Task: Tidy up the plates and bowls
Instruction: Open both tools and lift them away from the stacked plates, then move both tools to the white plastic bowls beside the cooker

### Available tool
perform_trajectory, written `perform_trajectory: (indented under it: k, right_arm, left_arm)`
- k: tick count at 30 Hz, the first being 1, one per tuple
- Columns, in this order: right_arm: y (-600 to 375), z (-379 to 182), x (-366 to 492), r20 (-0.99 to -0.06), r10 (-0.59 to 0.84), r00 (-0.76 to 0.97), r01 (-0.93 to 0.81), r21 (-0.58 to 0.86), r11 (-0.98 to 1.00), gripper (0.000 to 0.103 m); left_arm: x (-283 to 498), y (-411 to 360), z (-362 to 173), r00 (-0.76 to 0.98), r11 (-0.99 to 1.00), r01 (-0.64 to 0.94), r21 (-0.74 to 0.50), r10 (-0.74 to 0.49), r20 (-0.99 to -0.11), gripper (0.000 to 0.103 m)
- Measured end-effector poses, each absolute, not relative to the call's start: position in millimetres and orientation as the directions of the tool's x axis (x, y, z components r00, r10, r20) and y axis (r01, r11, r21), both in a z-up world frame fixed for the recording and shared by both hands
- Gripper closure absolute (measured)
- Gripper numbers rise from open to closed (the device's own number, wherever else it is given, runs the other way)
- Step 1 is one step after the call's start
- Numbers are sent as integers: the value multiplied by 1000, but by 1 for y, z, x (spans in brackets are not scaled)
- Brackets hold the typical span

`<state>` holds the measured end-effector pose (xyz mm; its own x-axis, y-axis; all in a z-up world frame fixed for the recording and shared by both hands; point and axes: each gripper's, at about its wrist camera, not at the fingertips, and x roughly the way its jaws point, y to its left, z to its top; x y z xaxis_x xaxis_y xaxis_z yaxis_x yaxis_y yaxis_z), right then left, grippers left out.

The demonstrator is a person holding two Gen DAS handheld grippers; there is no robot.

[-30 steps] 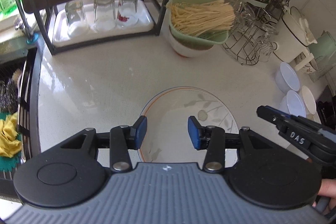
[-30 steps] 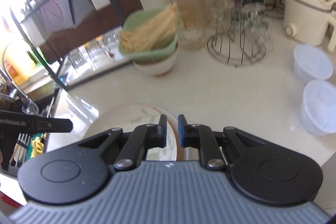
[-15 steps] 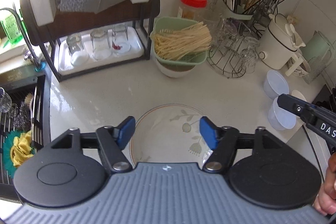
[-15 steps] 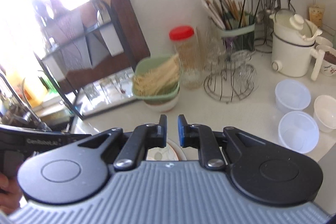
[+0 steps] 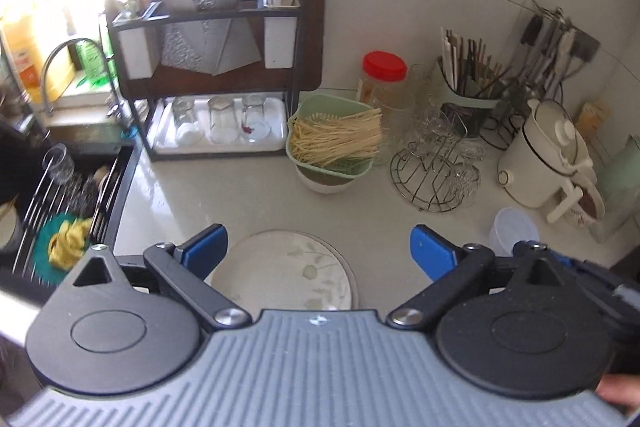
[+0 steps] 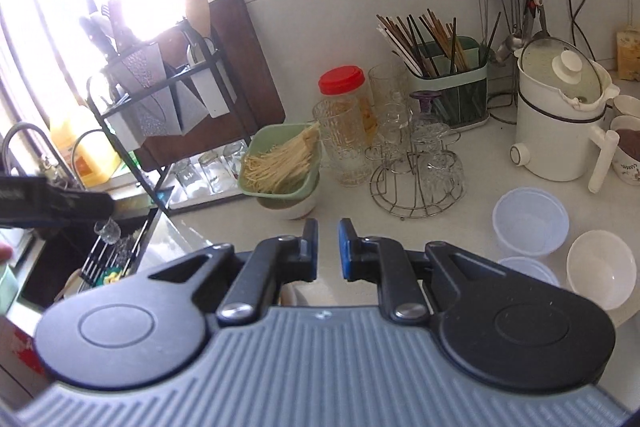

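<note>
A round plate with a leaf pattern [image 5: 288, 267] lies flat on the white counter, just below and between my left gripper's blue fingertips. My left gripper [image 5: 319, 249] is wide open and empty, raised above the plate. My right gripper [image 6: 328, 249] has its jaws nearly together with a narrow gap and nothing between them; it hovers above the counter and hides most of the plate. Two clear plastic bowls [image 6: 530, 221] and a white bowl [image 6: 600, 275] sit at the right. One plastic bowl shows in the left wrist view [image 5: 512, 229].
A green basket of dry noodles on a white bowl [image 5: 334, 147], a wire rack of glasses [image 5: 436, 171], a white kettle pot [image 5: 540, 163], a chopstick holder [image 6: 452, 83], a red-lidded jar [image 6: 344, 87] and a black dish rack with glasses [image 5: 220, 87] line the back. The sink [image 5: 52, 195] is at the left.
Both grippers have lifted up and back from the plate, so more of the wall shows. My left gripper has opened much wider. The plate stays on the counter.
</note>
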<state>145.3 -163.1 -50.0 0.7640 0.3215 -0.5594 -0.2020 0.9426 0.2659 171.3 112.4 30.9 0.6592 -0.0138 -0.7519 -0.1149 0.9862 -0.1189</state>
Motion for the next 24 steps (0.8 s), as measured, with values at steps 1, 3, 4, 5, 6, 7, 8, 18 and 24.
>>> perform_trajectory:
  k: [1, 3, 4, 5, 6, 7, 8, 18, 24]
  right_arm:
    - [-170, -52, 149, -566, 339, 751, -215, 276, 937, 88]
    - [-180, -55, 156, -576, 366, 731, -241, 283, 928, 88]
    - [-184, -58, 160, -584, 372, 721, -249, 283, 926, 88]
    - [-187, -61, 165, -598, 376, 707, -251, 285, 925, 88]
    - [-190, -64, 170, -612, 381, 693, -246, 296, 923, 88]
    - [-192, -65, 174, -614, 392, 685, -246, 311, 918, 88]
    - [-193, -66, 176, -609, 401, 684, -252, 318, 914, 88]
    - [-205, -76, 198, -609, 438, 661, -257, 365, 895, 88]
    - [-219, -80, 208, -618, 436, 654, -242, 376, 895, 88]
  left_arm:
    - [171, 106, 36, 649, 983, -130, -130, -15, -761, 3]
    - [172, 93, 45, 631, 976, -140, -166, -41, -774, 3]
    - [172, 88, 49, 623, 973, -148, -176, -46, -780, 3]
    - [173, 82, 55, 616, 970, -159, -182, -47, -787, 3]
    - [173, 77, 60, 609, 969, -166, -182, -45, -792, 3]
    - [174, 73, 67, 604, 969, -168, -182, -45, -796, 3]
    - [175, 69, 74, 600, 969, -164, -186, -52, -798, 3]
    - [185, 39, 136, 517, 951, -121, -284, -184, -836, 2]
    - [195, 26, 145, 490, 929, -144, -342, -234, -840, 2]
